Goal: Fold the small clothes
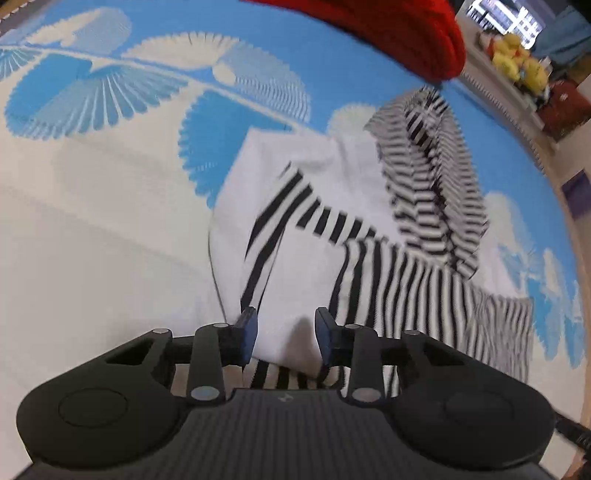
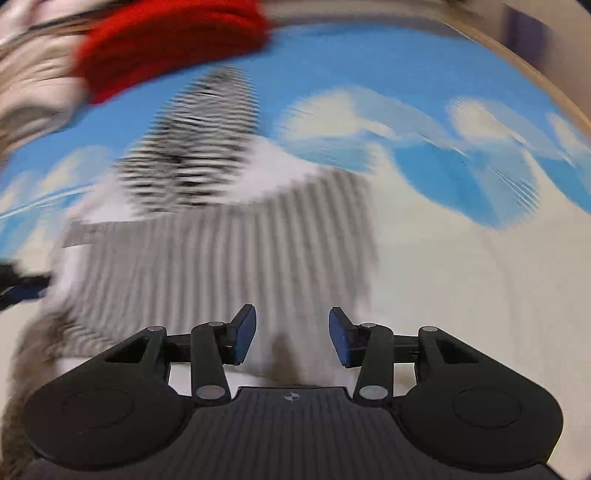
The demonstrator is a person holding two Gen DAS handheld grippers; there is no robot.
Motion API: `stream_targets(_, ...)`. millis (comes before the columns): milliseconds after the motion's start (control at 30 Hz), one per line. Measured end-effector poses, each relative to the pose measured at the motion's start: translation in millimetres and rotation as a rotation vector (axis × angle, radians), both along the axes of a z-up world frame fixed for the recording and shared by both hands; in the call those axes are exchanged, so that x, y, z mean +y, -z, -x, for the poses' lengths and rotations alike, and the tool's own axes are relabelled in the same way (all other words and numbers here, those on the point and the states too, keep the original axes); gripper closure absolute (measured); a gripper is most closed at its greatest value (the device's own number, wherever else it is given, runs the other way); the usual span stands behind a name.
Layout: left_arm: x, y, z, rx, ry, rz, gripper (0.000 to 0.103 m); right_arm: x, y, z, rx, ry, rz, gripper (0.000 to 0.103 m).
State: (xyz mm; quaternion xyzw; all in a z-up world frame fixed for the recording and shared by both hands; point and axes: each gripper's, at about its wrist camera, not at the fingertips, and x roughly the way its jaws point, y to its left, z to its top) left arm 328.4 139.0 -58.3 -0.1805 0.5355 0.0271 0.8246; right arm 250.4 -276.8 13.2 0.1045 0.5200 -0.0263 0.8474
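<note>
A small black-and-white striped garment with white panels [image 1: 332, 229] lies partly folded on a blue-and-white patterned mat [image 1: 110, 184]. My left gripper [image 1: 286, 334] is open, its blue pads just above the garment's near white edge. In the right wrist view, blurred by motion, the same garment [image 2: 221, 240] lies ahead on the mat [image 2: 461, 240]. My right gripper [image 2: 291, 334] is open and empty over the garment's near edge.
A red knitted item [image 1: 399, 33] lies on the mat beyond the garment, also in the right wrist view [image 2: 166, 48]. Yellow plush toys [image 1: 517, 62] and a red bag sit off the mat at far right. The mat's edge runs along the right.
</note>
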Motion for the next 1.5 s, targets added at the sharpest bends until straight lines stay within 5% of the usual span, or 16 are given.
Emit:
stream_targets(200, -11, 12, -6, 0.042, 0.009, -0.055, 0.054, -33, 17, -8, 0.029, 0.062, -0.078, 0.058)
stream_targets(333, -18, 11, -5, 0.042, 0.043, -0.098, 0.058, -18, 36, -16, 0.138, -0.065, -0.168, 0.056)
stream_targets(433, -22, 7, -2, 0.031, 0.088, -0.134, 0.096, -4, 39, -12, 0.162, -0.146, -0.151, 0.056)
stream_targets(733, -9, -34, 20, -0.058, 0.068, -0.153, 0.100, 5, 36, -12, 0.157, -0.129, -0.101, 0.056)
stream_targets(833, -4, -12, 14, 0.062, 0.069, -0.157, 0.096, 2, 46, -13, 0.195, -0.103, -0.114, 0.056)
stream_targets(900, -5, -19, 16, 0.027, 0.056, -0.195, 0.095, 2, 49, -12, 0.209, -0.092, -0.109, 0.056)
stream_targets(1033, -22, -30, 18, -0.076, 0.132, -0.141, 0.084, 6, 37, -11, 0.147, -0.092, -0.090, 0.056)
stream_targets(1133, -31, 11, 14, 0.088, 0.175, -0.182, 0.079, 7, 43, -12, 0.156, -0.088, -0.072, 0.056)
stream_targets(1233, -42, -3, 14, 0.053, 0.172, -0.228, 0.075, 2, 55, -11, 0.199, -0.046, -0.073, 0.057)
stream_targets(1300, -47, -22, 17, -0.020, 0.184, -0.229, 0.049, 4, 46, -11, 0.164, -0.045, -0.072, 0.057)
stream_targets(1367, -54, -38, 18, -0.073, 0.203, -0.226, 0.039, 8, 34, -12, 0.099, -0.053, -0.055, 0.057)
stream_targets(1500, -58, -55, 18, -0.117, 0.201, -0.264, 0.038, 17, 16, -15, -0.016, -0.049, -0.012, 0.057)
